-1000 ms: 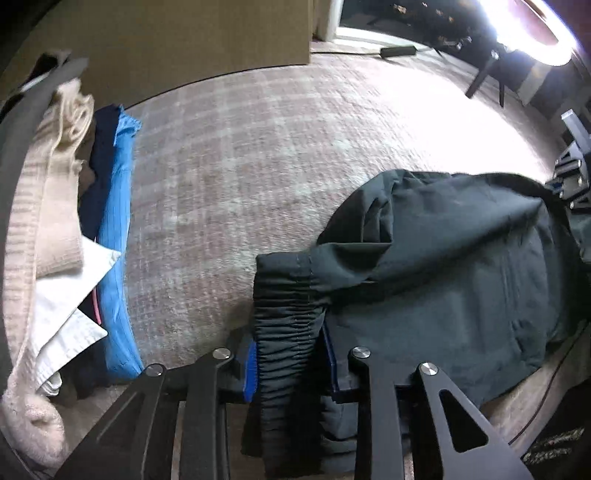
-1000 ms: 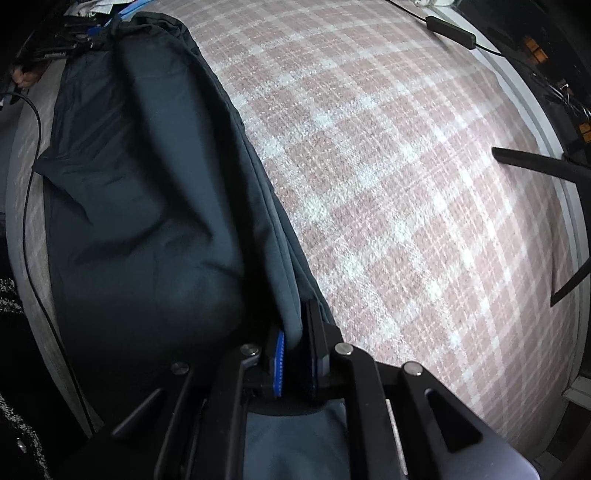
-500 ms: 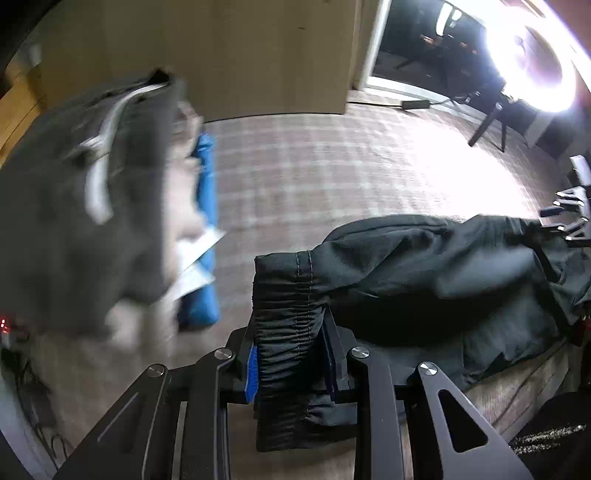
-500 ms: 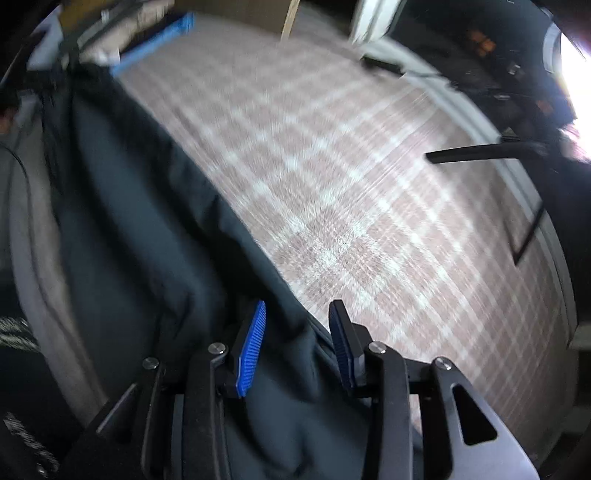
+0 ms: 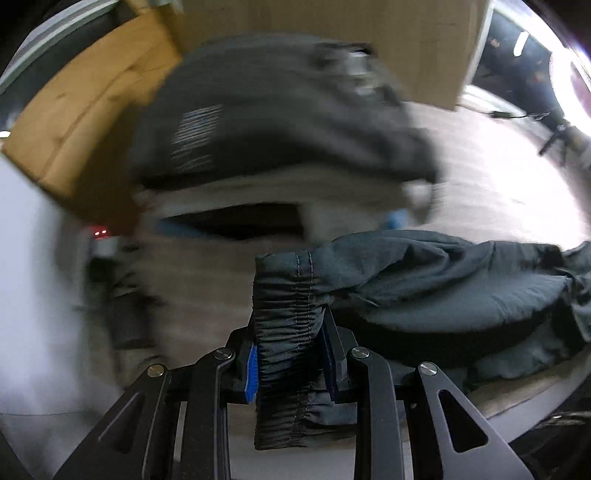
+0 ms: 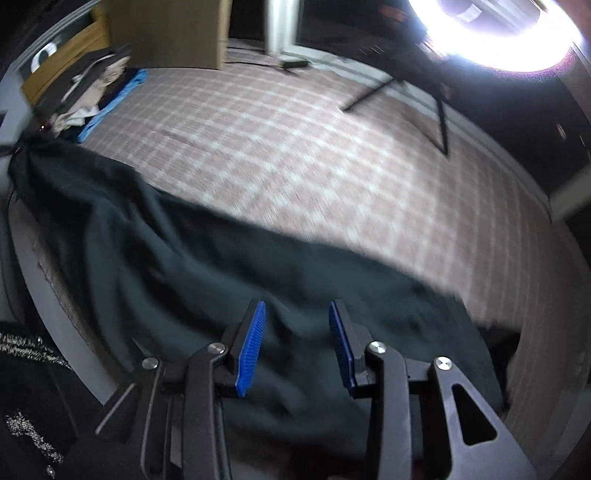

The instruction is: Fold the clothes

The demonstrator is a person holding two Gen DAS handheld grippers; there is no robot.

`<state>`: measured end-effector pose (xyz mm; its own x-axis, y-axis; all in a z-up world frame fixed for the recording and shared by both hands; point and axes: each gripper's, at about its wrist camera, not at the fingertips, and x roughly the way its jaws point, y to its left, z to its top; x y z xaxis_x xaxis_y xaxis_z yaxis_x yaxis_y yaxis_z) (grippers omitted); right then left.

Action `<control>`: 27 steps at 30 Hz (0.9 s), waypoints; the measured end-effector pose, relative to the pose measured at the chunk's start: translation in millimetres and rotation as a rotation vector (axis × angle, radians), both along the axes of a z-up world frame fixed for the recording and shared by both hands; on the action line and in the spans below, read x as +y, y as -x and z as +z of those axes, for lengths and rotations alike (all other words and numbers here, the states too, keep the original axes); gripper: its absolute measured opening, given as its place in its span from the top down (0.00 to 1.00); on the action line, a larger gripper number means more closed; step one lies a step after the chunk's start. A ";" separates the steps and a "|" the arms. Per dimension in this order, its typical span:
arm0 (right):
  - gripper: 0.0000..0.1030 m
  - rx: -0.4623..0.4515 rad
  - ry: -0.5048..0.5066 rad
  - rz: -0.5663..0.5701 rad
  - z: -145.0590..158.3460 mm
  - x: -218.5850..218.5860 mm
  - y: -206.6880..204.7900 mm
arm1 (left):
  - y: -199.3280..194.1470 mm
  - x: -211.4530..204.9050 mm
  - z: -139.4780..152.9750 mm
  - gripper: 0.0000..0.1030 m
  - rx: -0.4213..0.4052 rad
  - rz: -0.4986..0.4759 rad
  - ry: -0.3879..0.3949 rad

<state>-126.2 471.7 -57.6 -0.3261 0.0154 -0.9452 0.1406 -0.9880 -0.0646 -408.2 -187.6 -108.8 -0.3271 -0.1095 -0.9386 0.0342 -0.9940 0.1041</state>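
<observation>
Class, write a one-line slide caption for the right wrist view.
Right gripper, jaws just opened and empty, hovers over the dark trousers spread on the checked cloth.

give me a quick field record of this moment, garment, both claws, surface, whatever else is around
garment: dark trousers, elastic waistband bunched, rest draped over the surface
left claw: shut on the waistband, pads pressing both sides
right claw: open above the trousers, nothing between its pads; jaws have just been opening
surface: pink checked cloth
pile: other clothes at the far left edge, blurred in the left wrist view
lamp: bright ring light on a stand, far right
task state: trousers not yet folded flat
</observation>
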 end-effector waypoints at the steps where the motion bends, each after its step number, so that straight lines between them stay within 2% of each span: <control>1: 0.65 -0.006 0.004 -0.034 -4.3 4.6 -2.7 | -1.3 -10.6 -5.6 0.76 -0.007 0.023 0.004; 5: 0.65 -0.033 0.048 -0.163 -17.0 24.0 -11.8 | -0.8 -17.4 -38.7 0.76 -0.064 -0.015 0.024; 10: 0.65 -0.041 -0.050 -0.203 -37.3 40.4 26.3 | 5.5 -5.0 -55.1 0.76 -0.066 -0.069 -0.012; 13: 0.65 -0.050 -0.024 -0.059 -44.5 21.4 68.2 | 6.4 -0.5 -56.6 0.75 -0.074 -0.074 -0.001; 15: 0.63 -0.072 -0.056 0.113 -53.5 -8.5 94.0 | 4.6 0.0 -54.2 0.75 -0.072 -0.060 0.004; 17: 0.49 -0.085 -0.081 0.263 -62.7 -33.4 109.4 | 0.1 -2.0 -51.1 0.75 -0.072 -0.027 -0.004; 21: 0.46 -0.176 -0.148 0.531 -93.4 -70.0 131.6 | -10.2 -17.4 -49.1 0.75 -0.090 0.057 -0.010; 24: 0.46 -0.236 -0.168 0.633 -110.4 -75.7 140.3 | -17.0 -24.8 -47.1 0.75 -0.091 0.115 -0.022; 27: 0.46 -0.254 -0.175 0.693 -120.2 -76.0 142.7 | -22.3 -21.9 -44.6 0.75 -0.091 0.139 -0.011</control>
